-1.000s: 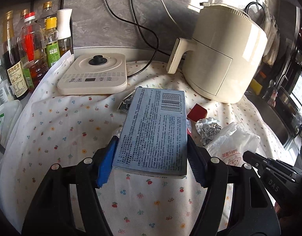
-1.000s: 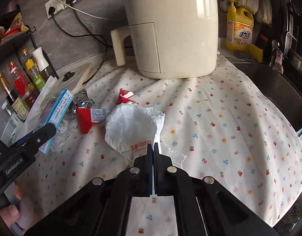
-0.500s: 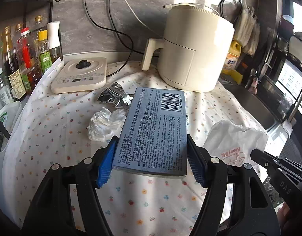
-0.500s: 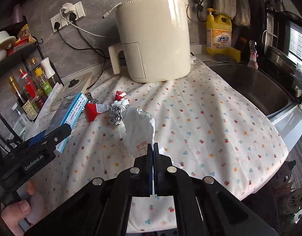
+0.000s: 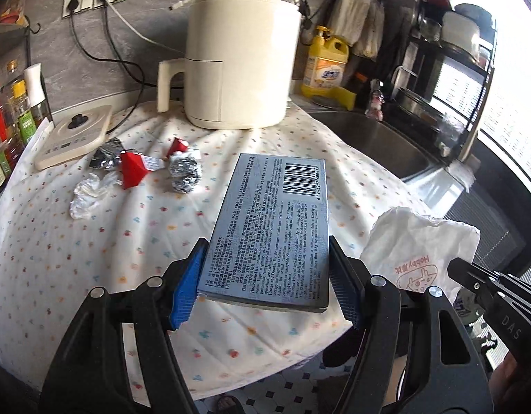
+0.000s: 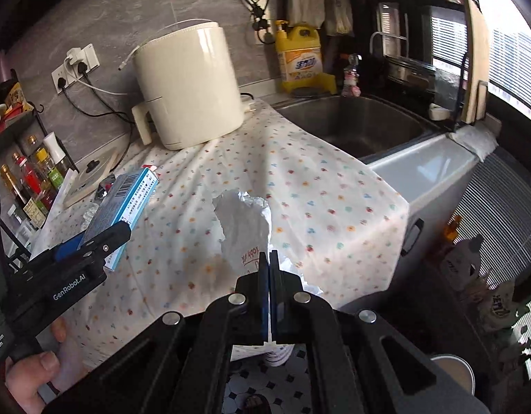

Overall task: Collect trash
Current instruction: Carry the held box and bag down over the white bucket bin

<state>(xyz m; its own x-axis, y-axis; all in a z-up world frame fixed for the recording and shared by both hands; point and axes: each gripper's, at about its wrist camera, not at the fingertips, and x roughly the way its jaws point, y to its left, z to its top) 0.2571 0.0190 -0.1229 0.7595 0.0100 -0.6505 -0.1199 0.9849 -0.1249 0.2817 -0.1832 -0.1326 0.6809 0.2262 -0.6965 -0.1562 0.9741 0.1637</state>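
Observation:
My left gripper (image 5: 265, 272) is shut on a flat grey-blue box (image 5: 272, 227) with a barcode, held above the front of the flowered cloth (image 5: 93, 258); the same box (image 6: 124, 207) shows at the left of the right wrist view. My right gripper (image 6: 269, 265) is shut on a crumpled white paper bag (image 6: 246, 227) with red print, also seen as the bag (image 5: 414, 248) at the right of the left wrist view. On the cloth lie a foil ball (image 5: 184, 172), red wrappers (image 5: 132, 169), a foil wrapper (image 5: 105, 155) and crumpled clear plastic (image 5: 87, 195).
A cream air fryer (image 5: 238, 62) stands at the back, a flat cooker base (image 5: 72, 134) and sauce bottles (image 5: 10, 120) at the left. A steel sink (image 6: 362, 127) and yellow detergent jug (image 6: 301, 60) sit to the right. Tiled floor (image 6: 265, 379) lies below the counter edge.
Both grippers have pulled back from the counter and swung right, carrying the box and the bag along. The trash on the cloth now lies farther away; the counter's front edge and floor have come into view.

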